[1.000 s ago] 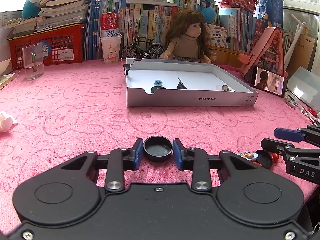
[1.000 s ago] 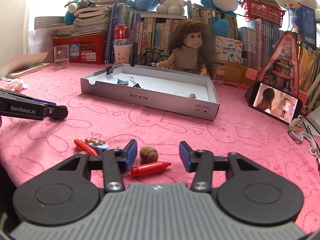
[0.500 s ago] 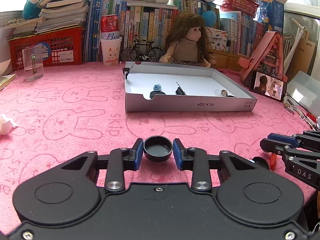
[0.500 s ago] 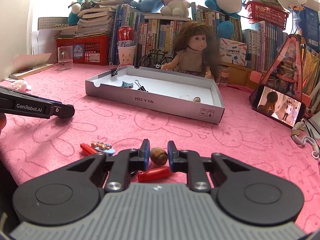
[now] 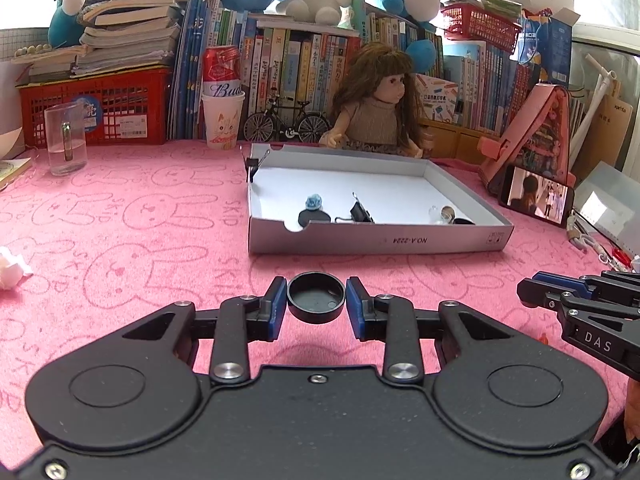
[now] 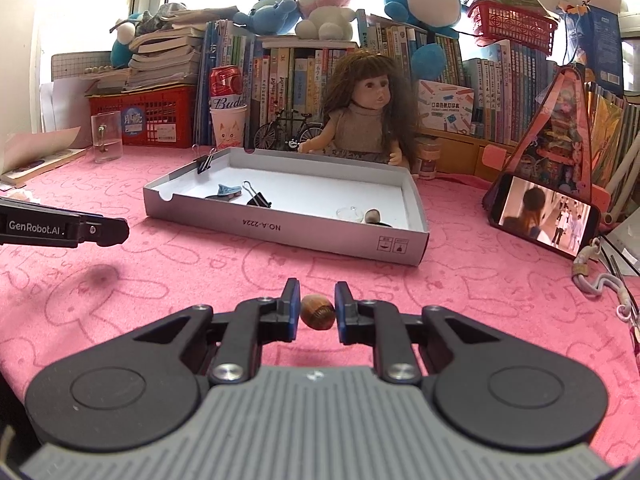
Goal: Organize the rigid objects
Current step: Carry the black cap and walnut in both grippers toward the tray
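right gripper (image 6: 317, 312) has closed on the brown nut (image 6: 318, 311) and lifted it off the pink cloth (image 6: 200, 272). left gripper (image 5: 316, 303) still clamps the black cap (image 5: 316, 297). both items are ready for the grey tray (image 5: 376, 240) ahead.

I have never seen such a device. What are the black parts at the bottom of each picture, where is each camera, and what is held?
A person holds two hand tools, each with two fingers and a camera looking forward along them. The black shape below is the tool's own body.

In the left wrist view, the left gripper is closed on a round black cap; the right tool enters from the side. In the right wrist view, the right gripper is closed on a brown nut.

Ahead, on the pink cloth, lies a shallow grey box with binder clips and small items inside. A doll sits behind it.
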Demonstrator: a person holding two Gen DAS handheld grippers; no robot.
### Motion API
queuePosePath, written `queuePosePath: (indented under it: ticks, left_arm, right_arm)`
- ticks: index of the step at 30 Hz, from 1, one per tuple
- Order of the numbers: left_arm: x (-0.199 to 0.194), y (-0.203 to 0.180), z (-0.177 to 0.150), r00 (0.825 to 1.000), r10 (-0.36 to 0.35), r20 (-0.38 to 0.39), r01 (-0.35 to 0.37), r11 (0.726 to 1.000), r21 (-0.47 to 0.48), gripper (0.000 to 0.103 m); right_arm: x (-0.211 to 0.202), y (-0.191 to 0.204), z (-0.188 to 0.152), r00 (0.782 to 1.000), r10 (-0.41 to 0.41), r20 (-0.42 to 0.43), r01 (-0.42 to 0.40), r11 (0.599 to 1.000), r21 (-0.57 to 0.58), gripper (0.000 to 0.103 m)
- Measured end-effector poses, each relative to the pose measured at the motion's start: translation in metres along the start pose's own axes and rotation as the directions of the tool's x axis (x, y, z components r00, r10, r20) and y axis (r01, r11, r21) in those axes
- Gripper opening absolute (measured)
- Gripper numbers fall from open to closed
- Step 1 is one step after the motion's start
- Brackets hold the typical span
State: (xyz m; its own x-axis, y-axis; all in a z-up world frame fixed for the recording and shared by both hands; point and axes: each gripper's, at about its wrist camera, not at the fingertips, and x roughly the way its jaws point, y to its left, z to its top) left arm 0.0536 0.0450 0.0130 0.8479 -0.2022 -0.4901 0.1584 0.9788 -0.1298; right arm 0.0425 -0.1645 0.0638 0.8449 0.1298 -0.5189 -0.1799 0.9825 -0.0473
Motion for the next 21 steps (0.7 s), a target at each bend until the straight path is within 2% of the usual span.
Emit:
queuePosePath:
  ticks: [21]
  left_arm:
    - [0.021, -0.006, 0.038, 0.999, -0.015, 0.052, 0.016, 1.000, -0.014, 0.030]
  right_arm:
    - [0.028, -0.026, 0.032, 1.000, -0.019, 0.007, 0.018, 0.993, 0.116, 0.022]
